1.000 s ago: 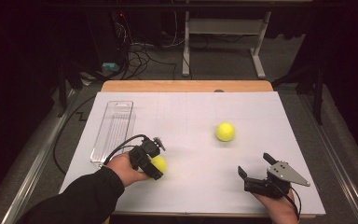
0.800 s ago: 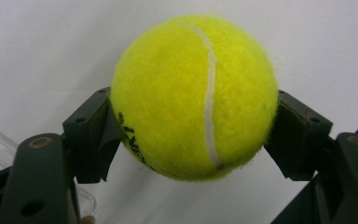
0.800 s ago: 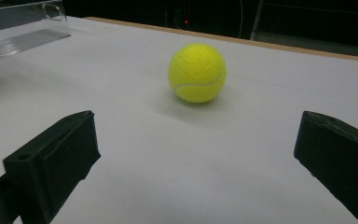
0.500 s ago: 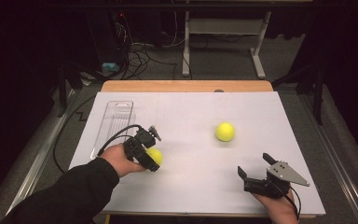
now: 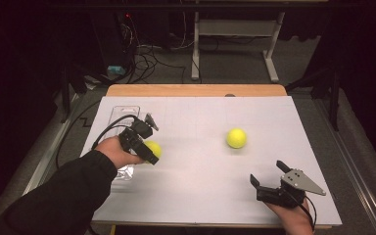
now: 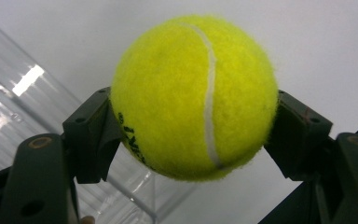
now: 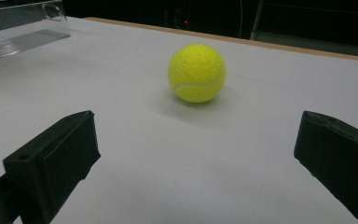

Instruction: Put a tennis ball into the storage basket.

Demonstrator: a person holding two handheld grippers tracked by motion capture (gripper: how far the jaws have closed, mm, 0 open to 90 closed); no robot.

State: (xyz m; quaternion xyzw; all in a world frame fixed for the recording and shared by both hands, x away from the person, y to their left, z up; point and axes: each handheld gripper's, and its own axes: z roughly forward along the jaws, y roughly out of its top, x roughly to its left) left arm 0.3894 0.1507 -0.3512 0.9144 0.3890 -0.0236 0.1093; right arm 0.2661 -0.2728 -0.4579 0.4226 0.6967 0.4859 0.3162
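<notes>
Gripping one tennis ball (image 6: 193, 95) between its clenched jaws, the left gripper (image 5: 144, 147) hangs at the right edge of the clear tray (image 5: 122, 113), which lies toward nine o'clock. The other ball (image 5: 236, 138) rests on the white table (image 5: 274, 122), toward eleven o'clock of the right gripper (image 5: 267, 181), whose jaws gape wide and empty; that hand is nearer it.

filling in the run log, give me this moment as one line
left gripper: shut on ball, beside clear tray | right gripper: open, facing second ball | table: white
</notes>
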